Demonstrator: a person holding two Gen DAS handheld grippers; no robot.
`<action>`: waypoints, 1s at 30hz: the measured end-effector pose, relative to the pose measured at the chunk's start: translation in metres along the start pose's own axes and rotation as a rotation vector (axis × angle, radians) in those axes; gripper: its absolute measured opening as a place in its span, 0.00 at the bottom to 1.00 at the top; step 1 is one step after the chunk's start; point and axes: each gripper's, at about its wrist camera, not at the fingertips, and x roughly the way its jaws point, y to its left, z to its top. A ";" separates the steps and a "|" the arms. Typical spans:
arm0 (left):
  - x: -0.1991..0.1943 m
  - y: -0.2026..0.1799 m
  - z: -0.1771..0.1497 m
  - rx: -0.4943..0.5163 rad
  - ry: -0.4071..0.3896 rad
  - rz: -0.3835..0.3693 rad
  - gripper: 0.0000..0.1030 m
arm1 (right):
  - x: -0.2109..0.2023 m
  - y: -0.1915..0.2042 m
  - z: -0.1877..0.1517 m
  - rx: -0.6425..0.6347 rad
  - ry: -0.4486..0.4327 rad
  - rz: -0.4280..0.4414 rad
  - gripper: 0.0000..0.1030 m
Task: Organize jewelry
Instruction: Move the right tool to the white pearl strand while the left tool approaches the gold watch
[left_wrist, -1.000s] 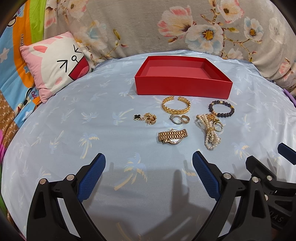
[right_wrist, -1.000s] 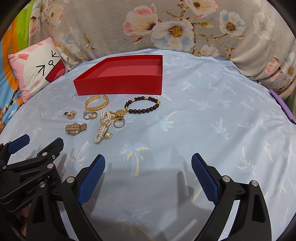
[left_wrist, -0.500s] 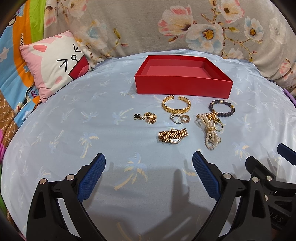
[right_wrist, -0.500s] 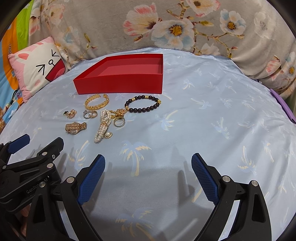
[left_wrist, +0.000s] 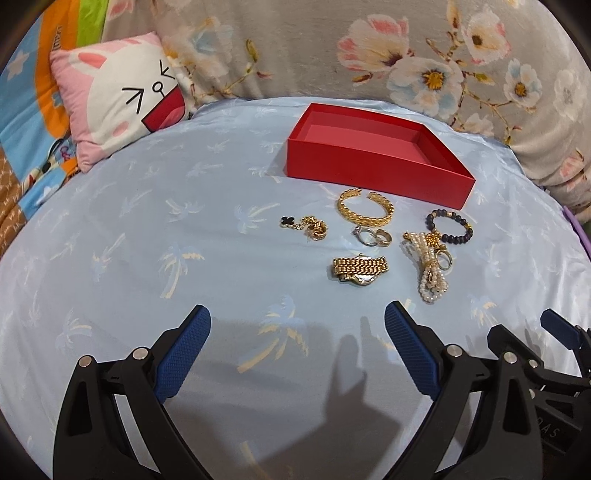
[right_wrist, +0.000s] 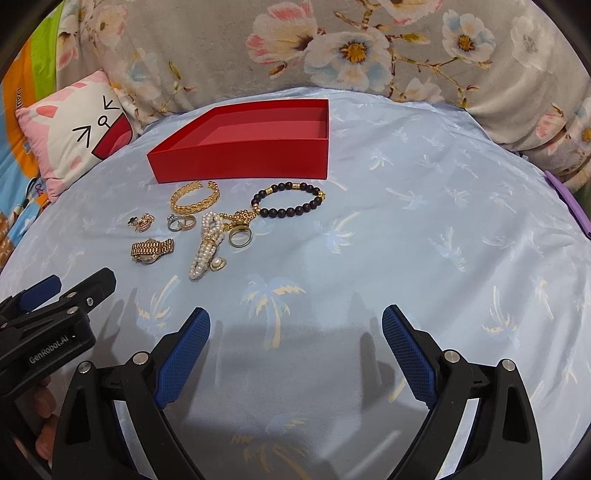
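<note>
An empty red box (left_wrist: 373, 162) (right_wrist: 243, 155) stands on the light blue sheet. In front of it lie a gold cuff (left_wrist: 365, 212) (right_wrist: 195, 197), a dark bead bracelet (left_wrist: 448, 227) (right_wrist: 288, 201), a pearl strand (left_wrist: 428, 267) (right_wrist: 207, 245), a gold watch (left_wrist: 360, 270) (right_wrist: 152, 249), two rings (left_wrist: 371, 236) (right_wrist: 181, 222), a gold ring (right_wrist: 240, 236) and a clover chain (left_wrist: 304, 226) (right_wrist: 142, 221). My left gripper (left_wrist: 297, 341) is open and empty, short of the watch. My right gripper (right_wrist: 295, 339) is open and empty, right of the pearls.
A pink bunny pillow (left_wrist: 118, 96) (right_wrist: 74, 129) lies at the far left. A floral quilt (left_wrist: 369, 51) (right_wrist: 351, 48) rises behind the box. A purple strip (right_wrist: 569, 203) shows at the right edge of the sheet.
Both grippers stay open. The left view has tilted slightly and the right view has edged a little closer to the jewelry. Nothing on the sheet has moved.
</note>
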 end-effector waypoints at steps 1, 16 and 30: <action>0.000 0.003 0.000 -0.007 0.003 0.001 0.90 | 0.000 0.000 0.001 0.000 0.002 0.002 0.90; -0.003 0.035 0.008 -0.042 -0.029 -0.005 0.91 | 0.024 0.040 0.039 -0.054 0.050 0.151 0.55; 0.003 0.034 0.017 -0.006 -0.024 -0.065 0.91 | 0.050 0.050 0.044 -0.057 0.101 0.177 0.14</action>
